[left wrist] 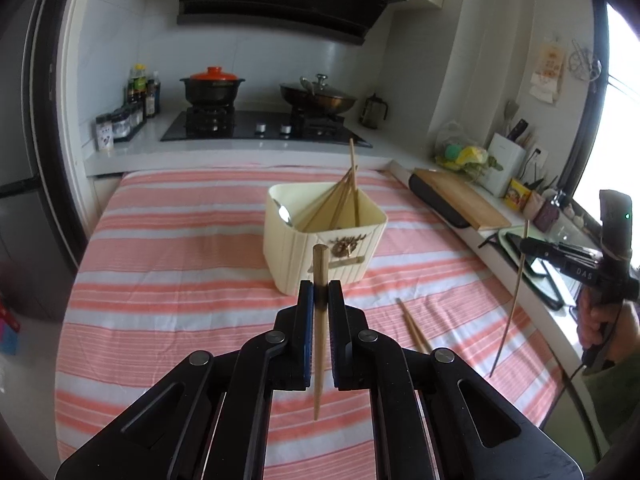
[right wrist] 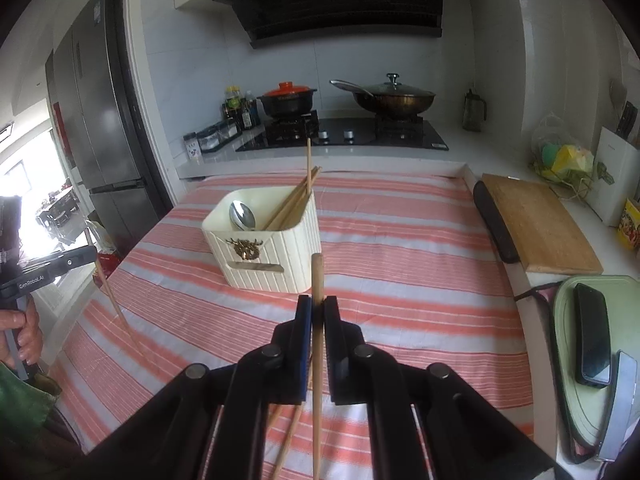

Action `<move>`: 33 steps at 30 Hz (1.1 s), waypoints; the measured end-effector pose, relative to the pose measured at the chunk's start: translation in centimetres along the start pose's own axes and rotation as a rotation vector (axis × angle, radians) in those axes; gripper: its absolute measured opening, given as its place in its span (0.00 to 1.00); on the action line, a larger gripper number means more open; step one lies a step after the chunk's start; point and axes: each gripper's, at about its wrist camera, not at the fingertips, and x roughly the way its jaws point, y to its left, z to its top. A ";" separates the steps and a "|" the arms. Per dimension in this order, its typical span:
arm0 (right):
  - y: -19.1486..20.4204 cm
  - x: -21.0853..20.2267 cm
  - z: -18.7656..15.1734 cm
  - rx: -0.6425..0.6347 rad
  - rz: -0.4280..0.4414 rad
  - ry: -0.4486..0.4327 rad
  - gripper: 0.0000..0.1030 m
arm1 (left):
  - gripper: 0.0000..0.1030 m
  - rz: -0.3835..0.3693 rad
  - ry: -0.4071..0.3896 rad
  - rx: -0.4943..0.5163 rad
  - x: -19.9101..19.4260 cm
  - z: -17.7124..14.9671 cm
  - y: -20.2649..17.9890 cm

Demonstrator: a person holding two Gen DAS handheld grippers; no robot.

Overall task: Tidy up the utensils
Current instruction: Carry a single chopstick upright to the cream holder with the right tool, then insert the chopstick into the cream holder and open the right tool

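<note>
A cream utensil holder [left wrist: 320,248] [right wrist: 264,252] stands on the striped cloth, holding several wooden chopsticks [left wrist: 340,196] [right wrist: 298,196] and a metal spoon [right wrist: 242,214]. My left gripper [left wrist: 320,292] is shut on a wooden chopstick [left wrist: 320,332], held upright above the cloth, just in front of the holder. My right gripper [right wrist: 318,304] is shut on another chopstick [right wrist: 317,360], also upright and short of the holder. Loose chopsticks lie on the cloth [left wrist: 414,326] [right wrist: 290,436]. Each gripper shows at the edge of the other's view [left wrist: 560,252] [right wrist: 52,264].
Striped cloth [left wrist: 180,300] covers the table. A wooden cutting board [right wrist: 540,228] and a tray with a phone [right wrist: 592,332] lie on the counter to the right. A stove with pots [right wrist: 340,128] is behind. A fridge [right wrist: 92,120] stands at left.
</note>
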 end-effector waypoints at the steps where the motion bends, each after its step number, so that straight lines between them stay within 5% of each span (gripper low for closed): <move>1: 0.5 -0.8 0.0 -0.015 -0.002 -0.027 0.06 | 0.05 -0.006 -0.015 0.003 -0.5 0.2 -0.2; 5: 2.3 -1.8 0.3 -0.075 0.014 -0.100 0.06 | 0.05 -0.011 -0.046 0.021 -1.8 1.0 -1.0; 11: 2.2 -1.7 2.0 -0.005 0.081 -0.178 0.06 | 0.05 -0.032 -0.069 0.014 -2.5 3.4 -0.8; 19: 3.5 1.5 11.3 0.049 0.155 -0.294 0.06 | 0.05 -0.045 -0.193 0.025 -2.2 12.6 -1.1; 25: 4.5 6.5 17.5 0.033 0.122 -0.412 0.06 | 0.05 0.019 -0.237 0.068 2.5 17.6 -1.5; 28: 4.5 10.6 18.3 0.030 0.115 -0.378 0.06 | 0.05 0.009 -0.172 0.045 6.6 18.3 -0.6; 33: 3.8 18.2 16.5 0.072 0.130 -0.155 0.06 | 0.05 0.002 0.008 -0.003 13.8 16.7 1.2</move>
